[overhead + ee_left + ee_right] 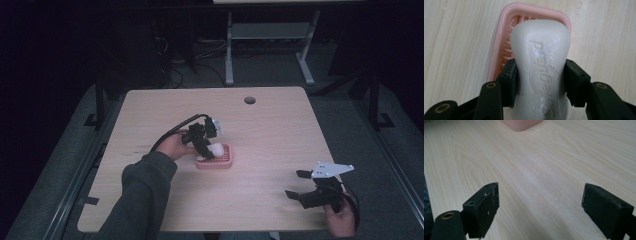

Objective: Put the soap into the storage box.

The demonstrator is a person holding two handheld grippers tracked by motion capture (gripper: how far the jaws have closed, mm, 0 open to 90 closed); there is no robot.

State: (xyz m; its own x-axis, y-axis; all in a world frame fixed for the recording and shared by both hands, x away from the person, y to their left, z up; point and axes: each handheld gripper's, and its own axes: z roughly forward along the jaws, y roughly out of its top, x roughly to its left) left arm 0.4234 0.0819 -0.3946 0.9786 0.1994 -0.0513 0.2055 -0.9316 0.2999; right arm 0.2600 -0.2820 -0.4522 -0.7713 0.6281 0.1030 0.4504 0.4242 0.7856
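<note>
Soap [541, 67], a white bar with a waisted outline and raised lettering on its upper face, gripped across its narrow middle by the left gripper [540, 82]. In the left gripper view the bar's long axis runs along the jaws' line of sight, its broad far end pointing away from the gripper and over the dish [499, 42]; the lettering runs lengthwise. The two pads press the bar's opposite long sides, so the jaws are closed as far as the bar's width allows. The dish is pink, oblong, with a ribbed floor; the soap hangs above it, and whether they touch cannot be told. In the high view the soap [218, 149] sits over the dish [227, 162] near the middle of the table [270, 130], the left gripper [207, 150] tilted down onto it. The right gripper [295, 184], well apart near the table's right front edge, stands wide open with nothing between its jaws.
</note>
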